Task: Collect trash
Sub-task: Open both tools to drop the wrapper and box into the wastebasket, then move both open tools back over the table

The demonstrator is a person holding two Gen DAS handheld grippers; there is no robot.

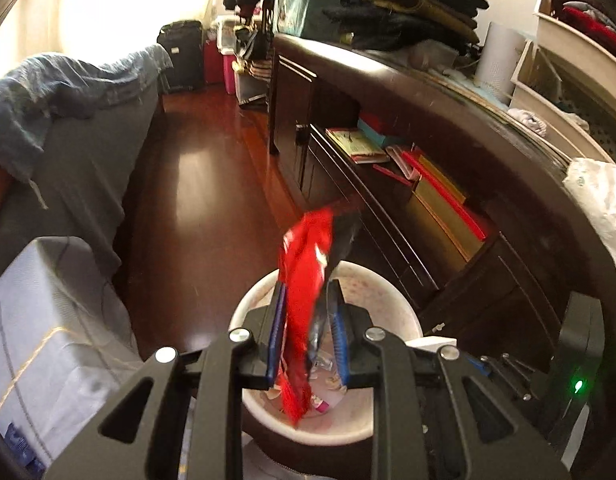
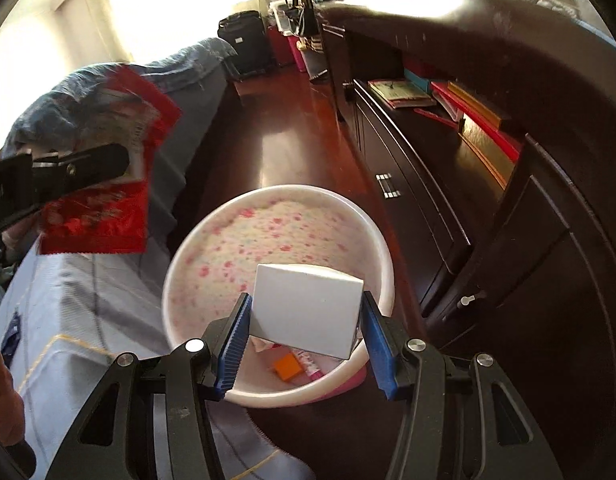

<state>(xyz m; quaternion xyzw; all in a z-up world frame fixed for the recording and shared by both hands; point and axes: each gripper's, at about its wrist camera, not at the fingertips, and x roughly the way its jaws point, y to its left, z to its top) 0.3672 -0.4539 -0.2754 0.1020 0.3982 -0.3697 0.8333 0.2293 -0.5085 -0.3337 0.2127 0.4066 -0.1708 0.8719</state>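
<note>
The left gripper (image 1: 308,320) is closed on a red wrapper (image 1: 306,276), its 2 blue ribbed pads pressing the crumpled foil from either side. The wrapper is glossy red with white print and a dark inner face; it sticks out past the fingertips and hangs down behind the pads, directly over the bin (image 1: 391,300). From the right wrist view the same wrapper (image 2: 104,216) shows as a flat red sheet with a silvery printed panel, held up to the left of the bin.

The right gripper (image 2: 304,328) clamps a white box (image 2: 308,308) between its 2 blue pads. The box is plain, matte and rectangular, tilted slightly, and sits above the near half of the bin's opening.

The bin (image 2: 196,248) is round and white-rimmed, lined with a pale bag speckled pink. At its bottom lie scraps, among them an orange piece (image 2: 287,366) and a pink-and-white wrapper (image 2: 311,364).

Just right of the bin stands a dark wooden cabinet (image 2: 487,200) with an open shelf holding books (image 2: 403,94) and red and yellow folders. To the left is a bed with pale grey bedding (image 2: 68,300) and a blue blanket (image 1: 60,84). The reddish wood floor (image 1: 212,184) runs back to a black suitcase (image 1: 182,56) near the bright window.
</note>
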